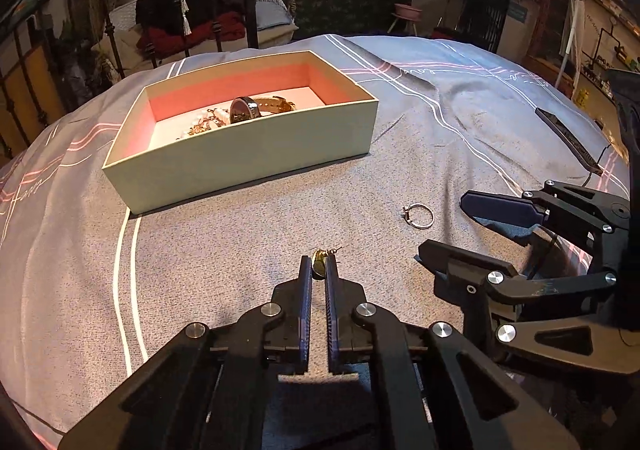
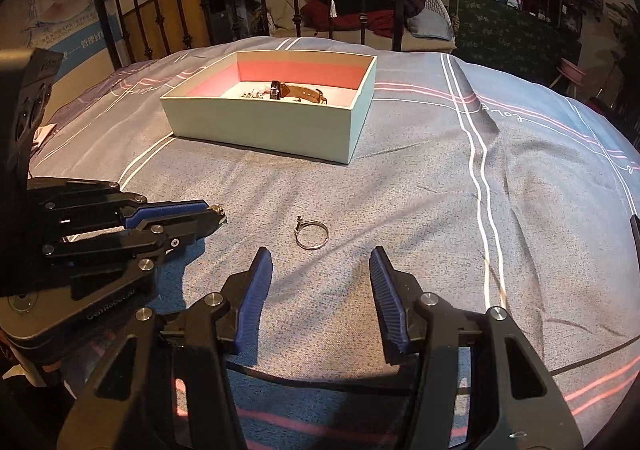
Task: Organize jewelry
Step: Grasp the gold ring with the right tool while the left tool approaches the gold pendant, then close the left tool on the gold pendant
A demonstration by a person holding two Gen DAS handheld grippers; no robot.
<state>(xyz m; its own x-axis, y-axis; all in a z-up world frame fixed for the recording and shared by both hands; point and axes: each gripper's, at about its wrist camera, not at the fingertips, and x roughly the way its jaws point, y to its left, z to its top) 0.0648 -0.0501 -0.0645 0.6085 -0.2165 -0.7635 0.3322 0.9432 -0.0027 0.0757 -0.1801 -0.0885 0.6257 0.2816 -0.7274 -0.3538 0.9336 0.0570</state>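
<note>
Bedding: a grey-blue quilt (image 1: 460, 122) with white and pink stripes covers the bed and carries everything in the scene.
Box: an open pale-green box (image 1: 248, 146) with a pink inner wall sits on the quilt, towards the far side in both wrist views.
Box contents: a watch (image 1: 246, 109) with a brown strap lies inside on the white floor, beside a small heap of gold and pale jewelry (image 1: 204, 124) that is too tangled to tell apart.
Left gripper: the left gripper (image 1: 319, 264) points down at the quilt with its blue-padded fingers drawn nearly together, pinching a small gold earring (image 1: 320, 260) at their tips.
Earring: it sits between the left fingertips, low over or on the quilt, near the box but outside it; its exact form is too small to tell.
Ring: a silver ring (image 2: 311, 237) with a small setting lies flat on the quilt, alone, between the two grippers and just ahead of the right one.
Right gripper: the right gripper (image 2: 320, 270) hangs over the quilt with its fingers spread apart and nothing between them; the ring lies beyond its tips, untouched.
Background: a black iron bed rail (image 2: 168, 10) stands behind the box.
</note>
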